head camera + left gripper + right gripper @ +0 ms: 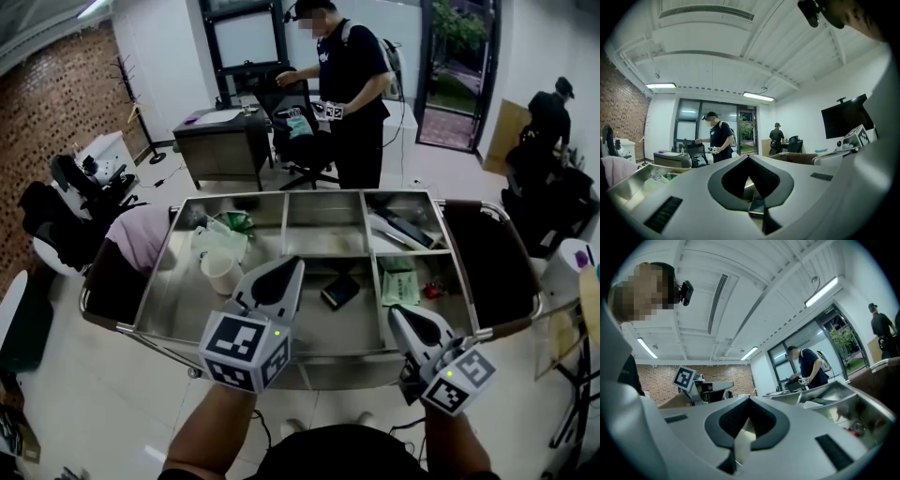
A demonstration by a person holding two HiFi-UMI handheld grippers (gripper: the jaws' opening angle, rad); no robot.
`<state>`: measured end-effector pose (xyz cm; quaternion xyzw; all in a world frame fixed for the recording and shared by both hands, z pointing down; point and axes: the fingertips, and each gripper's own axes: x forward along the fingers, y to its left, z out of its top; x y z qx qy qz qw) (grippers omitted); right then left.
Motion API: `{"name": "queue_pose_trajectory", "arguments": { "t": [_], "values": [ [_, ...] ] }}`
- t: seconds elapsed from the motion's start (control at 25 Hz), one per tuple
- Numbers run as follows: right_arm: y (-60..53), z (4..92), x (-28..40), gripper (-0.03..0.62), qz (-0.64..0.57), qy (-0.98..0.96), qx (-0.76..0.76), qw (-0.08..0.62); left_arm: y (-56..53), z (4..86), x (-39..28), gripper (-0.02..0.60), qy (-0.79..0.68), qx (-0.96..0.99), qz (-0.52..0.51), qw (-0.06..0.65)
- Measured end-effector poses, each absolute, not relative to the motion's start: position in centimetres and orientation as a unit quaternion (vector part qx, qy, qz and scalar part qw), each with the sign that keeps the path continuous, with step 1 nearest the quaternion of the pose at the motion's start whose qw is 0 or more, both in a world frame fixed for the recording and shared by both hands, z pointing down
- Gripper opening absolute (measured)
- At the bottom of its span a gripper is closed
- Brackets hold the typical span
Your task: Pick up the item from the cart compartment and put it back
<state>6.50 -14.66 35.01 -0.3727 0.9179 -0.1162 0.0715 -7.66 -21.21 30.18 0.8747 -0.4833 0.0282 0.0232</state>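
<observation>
A steel cart (309, 251) with several compartments stands in front of me. In its middle front compartment lies a small black flat item (339, 291), also seen low between the jaws as the black item (757, 206) in the left gripper view. My left gripper (286, 264) hovers over the cart's near edge just left of that item, its jaws shut and holding nothing; the left gripper (749, 157) points level across the cart. My right gripper (395, 313) is at the near edge below the right front compartment, shut and holding nothing; the right gripper (749, 399) is tilted upward.
A white cup (222, 273) and clear bags sit in the left compartment. A green packet (400, 281) and a small red thing (431, 291) lie at the front right, and a black remote (405, 226) behind them. A person (352, 84) stands beyond the cart by a chair and a desk (220, 141).
</observation>
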Motion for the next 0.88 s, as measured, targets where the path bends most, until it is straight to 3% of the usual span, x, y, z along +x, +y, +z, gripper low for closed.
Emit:
{"name": "queue_pose_trajectory", "arguments": {
  "t": [0.24,0.88],
  "values": [
    [-14.6,35.1,6.4,0.014,-0.112,0.918,-0.375,0.068,-17.2,28.3,-9.6,0.000,-0.503,0.864,-0.002,-0.018],
    [-14.7,35.4,6.5,0.014,-0.111,0.915,-0.383,0.059,-13.1,33.6,-13.7,0.000,-0.544,0.838,-0.040,0.009]
  ]
}}
